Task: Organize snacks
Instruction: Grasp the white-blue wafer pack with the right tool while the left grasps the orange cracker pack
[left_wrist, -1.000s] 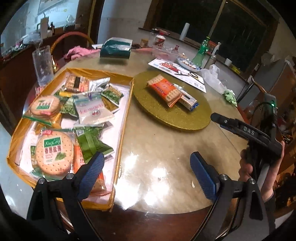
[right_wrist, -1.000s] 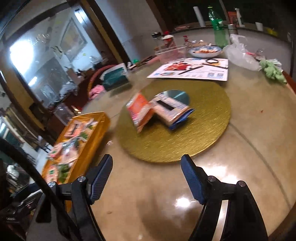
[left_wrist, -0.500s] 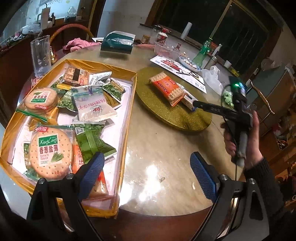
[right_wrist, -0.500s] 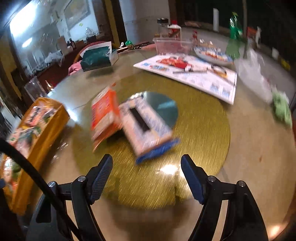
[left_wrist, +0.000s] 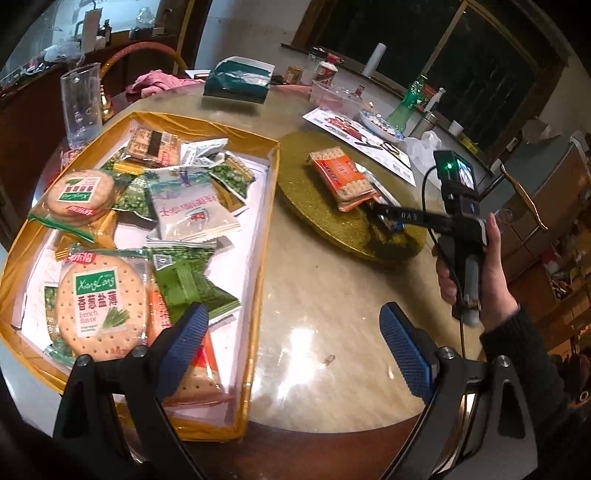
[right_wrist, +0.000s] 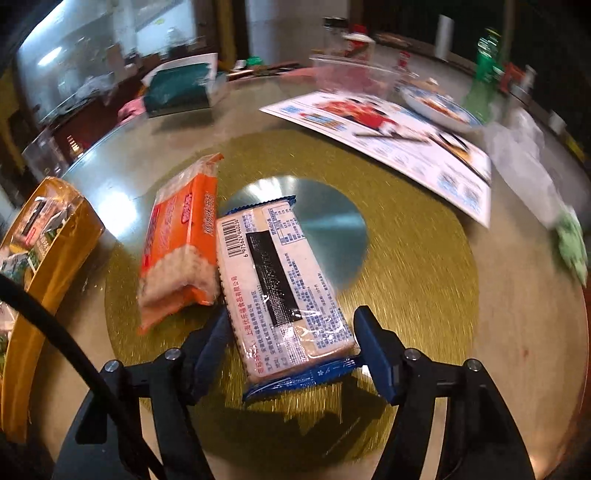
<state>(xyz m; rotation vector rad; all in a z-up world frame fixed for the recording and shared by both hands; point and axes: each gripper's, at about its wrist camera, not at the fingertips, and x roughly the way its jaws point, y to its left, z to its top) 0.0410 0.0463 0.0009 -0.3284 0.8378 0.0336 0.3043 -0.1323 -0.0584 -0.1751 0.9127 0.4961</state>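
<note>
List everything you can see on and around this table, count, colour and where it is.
table: one, beige, glossy, under everything
gold tray: one, on the left of the table
snack packets: many, green, white and orange, piled in the tray
round board: one, gold, at the middle of the table
orange cracker packet: one, on the board
blue-and-white packet: one, on the board, touching the orange one
glass: one, clear, behind the tray
tissue box: one, teal, far side
leaflet: one, white and red, beyond the board
green bottle: one, far right
left claw: open, empty, beside the tray
right claw: jaws just closing, blue-and-white packet between them
</note>
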